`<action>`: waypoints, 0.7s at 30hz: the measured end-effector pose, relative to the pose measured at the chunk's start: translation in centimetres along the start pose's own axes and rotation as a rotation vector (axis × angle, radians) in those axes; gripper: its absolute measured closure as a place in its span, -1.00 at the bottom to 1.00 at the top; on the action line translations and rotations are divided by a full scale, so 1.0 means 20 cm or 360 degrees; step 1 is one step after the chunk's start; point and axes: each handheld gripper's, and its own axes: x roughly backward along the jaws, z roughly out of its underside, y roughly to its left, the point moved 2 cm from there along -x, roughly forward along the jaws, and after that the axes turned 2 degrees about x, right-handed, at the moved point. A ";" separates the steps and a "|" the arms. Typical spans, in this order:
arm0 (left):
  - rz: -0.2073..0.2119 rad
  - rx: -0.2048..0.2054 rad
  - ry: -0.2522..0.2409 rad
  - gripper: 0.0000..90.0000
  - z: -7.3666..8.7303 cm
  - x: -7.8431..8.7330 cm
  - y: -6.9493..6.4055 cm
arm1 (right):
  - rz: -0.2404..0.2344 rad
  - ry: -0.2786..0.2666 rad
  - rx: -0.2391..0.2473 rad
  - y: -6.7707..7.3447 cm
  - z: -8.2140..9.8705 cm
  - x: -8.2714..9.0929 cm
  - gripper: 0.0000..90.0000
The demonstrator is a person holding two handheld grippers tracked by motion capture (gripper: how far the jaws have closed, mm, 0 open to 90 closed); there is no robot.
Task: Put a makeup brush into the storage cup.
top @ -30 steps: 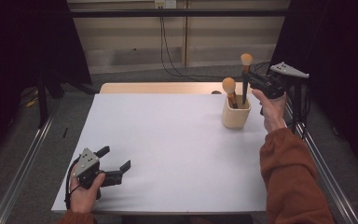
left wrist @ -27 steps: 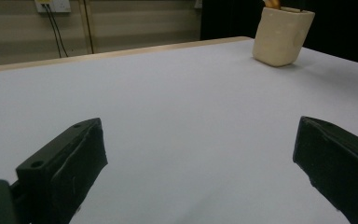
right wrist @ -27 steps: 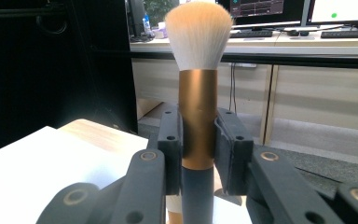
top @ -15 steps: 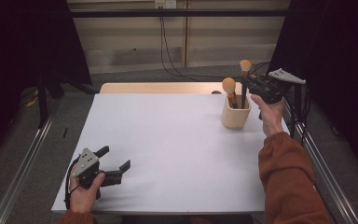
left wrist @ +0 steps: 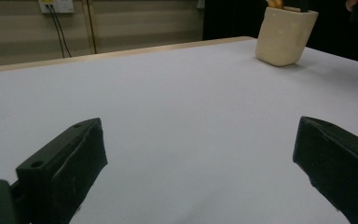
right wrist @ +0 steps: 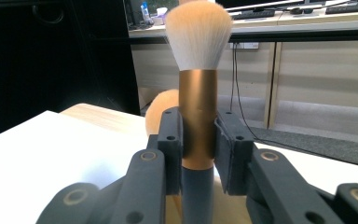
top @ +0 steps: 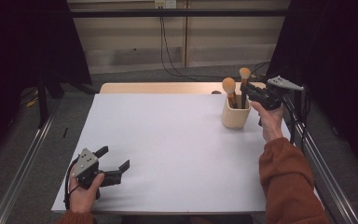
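Observation:
A cream cup [top: 235, 117] stands at the table's far right, with a tan-headed makeup brush [top: 229, 87] upright in it. My right gripper [top: 248, 89] is shut on a second brush [top: 244, 73], held upright with its handle down inside the cup. In the right gripper view both jaws clamp that brush [right wrist: 197, 100] at its gold ferrule, with the right gripper [right wrist: 198, 147] directly over the cup and the other brush's head [right wrist: 160, 111] behind. My left gripper [top: 113, 158] rests open near the table's front left corner, nothing between its jaws. From the left gripper [left wrist: 200, 158] the cup [left wrist: 285, 35] shows far off.
The white table top [top: 168, 140] stretches between the two grippers. A wooden strip [top: 158, 87] runs along its far edge. Metal rails [top: 23, 172] flank the table on both sides, and cables [top: 168, 51] hang by the back wall.
My right gripper has come down with the brush, so its handle sits deeper in the cup. The left gripper has stayed put.

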 end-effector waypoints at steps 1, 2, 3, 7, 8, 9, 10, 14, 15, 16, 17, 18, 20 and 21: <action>0.0000 -0.0002 0.0000 -0.95 0.00 0.00 0.00 | -0.0001 0.0003 0.0000 0.00 0.00 0.00 0.65; 0.0002 -0.0002 -0.0001 -0.95 0.00 0.00 0.00 | 0.0001 0.0011 0.0010 0.00 0.01 0.00 0.65; 0.0003 -0.0002 -0.0001 -0.95 0.00 0.00 0.00 | 0.0001 0.0019 0.0015 0.00 0.02 0.00 0.65; 0.0003 0.0006 -0.0003 -0.95 0.00 0.00 0.00 | 0.0009 0.0034 0.0008 0.00 0.04 0.01 0.65; 0.0004 0.0005 -0.0001 -0.95 0.00 0.00 0.00 | 0.0010 0.0044 0.0013 0.00 0.05 0.01 0.65; 0.0004 0.0003 0.0003 -0.95 0.00 0.00 0.00 | 0.0011 0.0048 0.0013 0.00 0.06 0.01 0.65; 0.0003 0.0004 0.0005 -0.95 0.00 0.00 0.00 | 0.0014 0.0047 0.0006 0.00 0.06 0.01 0.65; 0.0006 0.0004 0.0006 -0.95 0.00 0.00 0.00 | 0.0013 0.0066 0.0012 0.01 0.08 0.01 0.65; 0.0003 0.0004 0.0008 -0.95 0.00 0.00 0.00 | 0.0014 0.0070 0.0006 0.00 0.09 0.01 0.65; 0.0004 0.0004 0.0007 -0.95 0.00 0.00 0.00 | 0.0017 0.0073 0.0006 0.00 0.10 0.01 0.65; 0.0004 0.0008 0.0003 -0.95 0.00 0.00 0.00 | 0.0013 0.0079 0.0007 0.00 0.10 0.01 0.65; 0.0004 0.0008 0.0003 -0.95 0.00 0.00 0.00 | 0.0013 0.0082 0.0010 0.00 0.11 0.01 0.65; 0.0003 0.0007 0.0008 -0.95 0.00 0.00 0.00 | 0.0014 0.0085 0.0004 0.00 0.11 0.02 0.65; 0.0007 -0.0002 0.0015 -0.95 0.00 0.00 0.00 | 0.0015 0.0085 0.0006 0.00 0.11 0.02 0.65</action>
